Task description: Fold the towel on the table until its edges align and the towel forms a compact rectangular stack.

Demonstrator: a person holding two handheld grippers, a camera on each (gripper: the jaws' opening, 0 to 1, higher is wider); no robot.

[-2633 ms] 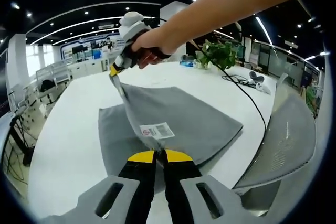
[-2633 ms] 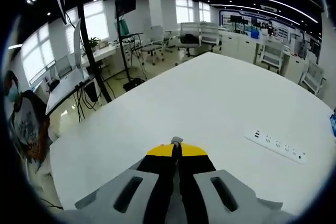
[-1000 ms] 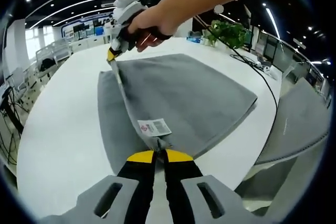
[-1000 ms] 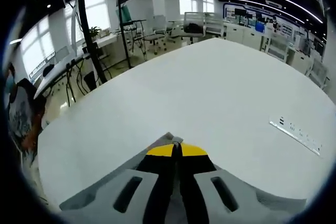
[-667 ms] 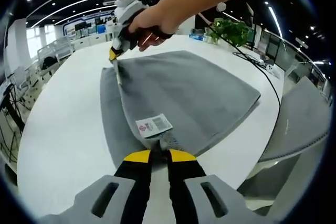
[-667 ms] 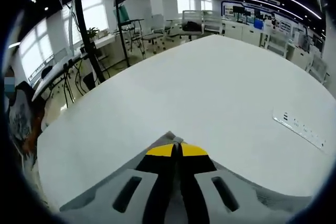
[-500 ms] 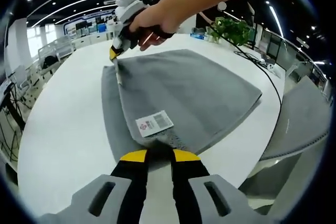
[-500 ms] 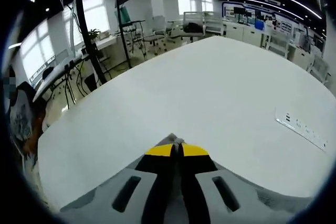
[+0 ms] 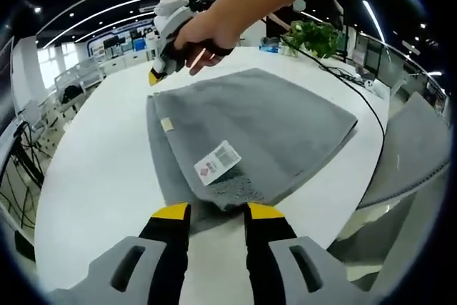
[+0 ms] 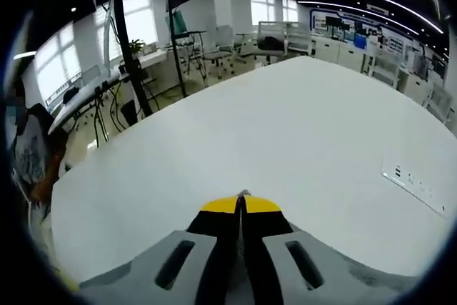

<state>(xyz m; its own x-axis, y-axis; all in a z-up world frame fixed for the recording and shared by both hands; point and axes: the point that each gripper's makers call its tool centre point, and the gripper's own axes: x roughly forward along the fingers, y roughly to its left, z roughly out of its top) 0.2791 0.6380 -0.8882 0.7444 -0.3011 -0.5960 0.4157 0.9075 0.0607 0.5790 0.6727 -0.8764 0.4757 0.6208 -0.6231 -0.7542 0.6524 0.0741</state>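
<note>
The grey towel (image 9: pixel 250 119) lies folded in two layers on the round white table (image 9: pixel 93 169), with a white label (image 9: pixel 218 163) near its close corner. My left gripper (image 9: pixel 218 213) stands open just short of that corner, its yellow-tipped jaws apart on either side of it with no cloth between them. A hand holds my right gripper (image 9: pixel 153 78) just past the towel's far corner, a little above it. In the right gripper view my right gripper (image 10: pixel 241 201) has its jaws pressed together over bare table (image 10: pixel 285 133), and I cannot make out cloth in them.
A grey mesh chair (image 9: pixel 410 155) stands at the table's right edge. A potted plant (image 9: pixel 313 35) and a black cable (image 9: pixel 357 94) sit at the far side. A white power strip (image 10: pixel 418 185) lies on the table. A person (image 10: pixel 28 155) stands beyond the table's edge.
My left gripper has opened and let go of the towel's near corner, which now lies flat. The far corner has dropped onto the lower layer, and the right gripper sits just clear of it.
</note>
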